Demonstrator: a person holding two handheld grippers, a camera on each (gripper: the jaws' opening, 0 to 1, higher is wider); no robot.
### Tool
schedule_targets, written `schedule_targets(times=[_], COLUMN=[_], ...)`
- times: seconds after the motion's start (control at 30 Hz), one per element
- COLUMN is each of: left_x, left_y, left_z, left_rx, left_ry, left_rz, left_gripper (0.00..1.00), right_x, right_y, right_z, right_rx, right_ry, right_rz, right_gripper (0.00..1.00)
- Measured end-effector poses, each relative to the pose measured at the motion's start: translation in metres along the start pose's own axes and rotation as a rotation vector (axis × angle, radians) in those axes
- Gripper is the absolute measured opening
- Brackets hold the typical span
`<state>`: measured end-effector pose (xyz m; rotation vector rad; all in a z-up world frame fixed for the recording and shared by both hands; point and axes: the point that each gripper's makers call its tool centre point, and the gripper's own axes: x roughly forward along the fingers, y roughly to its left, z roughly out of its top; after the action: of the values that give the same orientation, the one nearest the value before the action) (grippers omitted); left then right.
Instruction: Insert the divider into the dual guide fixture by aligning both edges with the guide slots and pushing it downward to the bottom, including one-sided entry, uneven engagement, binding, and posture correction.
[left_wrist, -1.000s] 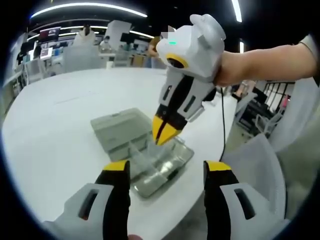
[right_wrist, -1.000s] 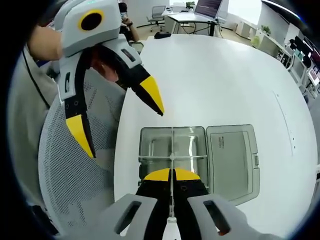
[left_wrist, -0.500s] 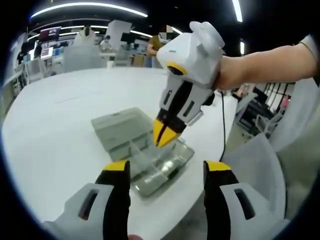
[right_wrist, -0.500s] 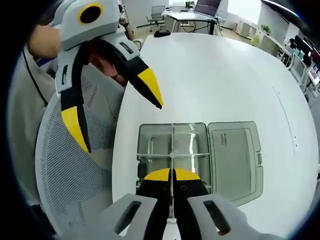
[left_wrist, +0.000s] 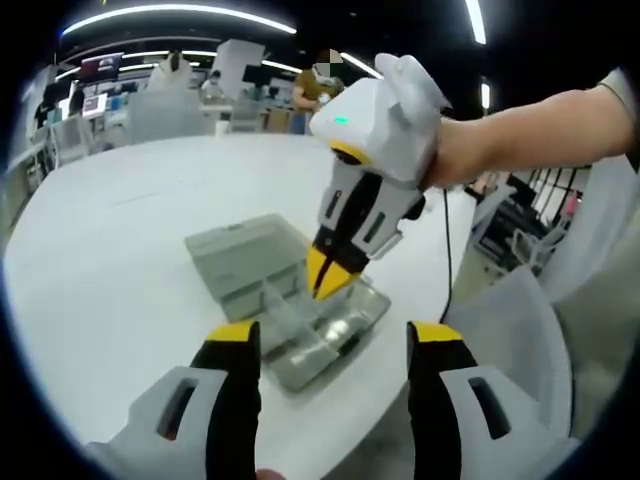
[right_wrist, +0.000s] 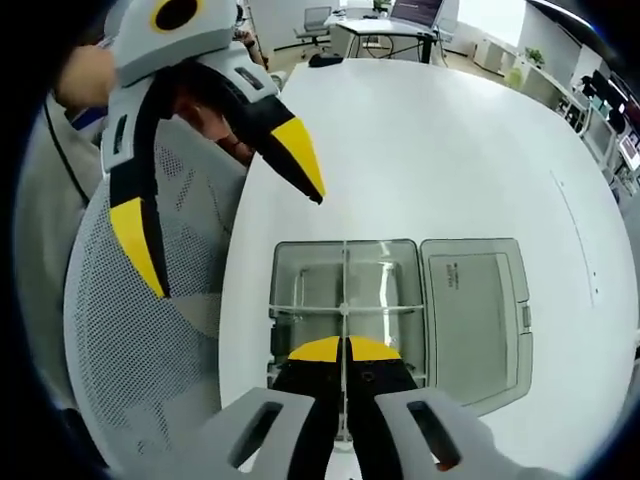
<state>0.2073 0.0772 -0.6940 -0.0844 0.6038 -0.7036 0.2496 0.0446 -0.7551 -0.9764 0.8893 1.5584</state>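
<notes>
Grippers: two
Right gripper (right_wrist: 343, 348): jaws pinched on one thin clear divider (right_wrist: 344, 290)
Left gripper (right_wrist: 215, 215): jaws wide apart, empty
Fixture (right_wrist: 300, 290): one clear box, lid (right_wrist: 470, 310) open beyond fingertips

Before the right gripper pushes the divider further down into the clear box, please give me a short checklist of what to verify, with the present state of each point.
1. Right gripper holds the divider: ok, its jaws are shut on the thin clear plate.
2. Divider lined up with the box: ok in the right gripper view; it runs along the middle of the clear box.
3. Both divider edges in their guide slots: cannot tell, the slots are too small to see.
4. Divider fully at the bottom: cannot tell.
5. Left gripper away from the box: ok, its jaws are open and it is off the table edge.
6. Lid out of the way: ok, it lies open beside the box.
</notes>
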Motion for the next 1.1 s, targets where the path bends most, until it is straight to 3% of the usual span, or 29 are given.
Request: schedule_targets(times=[1.1], left_x=[-0.001], left_y=[0.005], left_z=[-0.003], left_rx=[-0.012], left_ry=[0.004], left_rz=[0.005], left_gripper=[0.57], right_x=[0.017], right_y=[0.000], right_z=[-0.006], right_rx=[0.003], right_ry=[-0.001], right_rz=[0.004], right_gripper=[0.00])
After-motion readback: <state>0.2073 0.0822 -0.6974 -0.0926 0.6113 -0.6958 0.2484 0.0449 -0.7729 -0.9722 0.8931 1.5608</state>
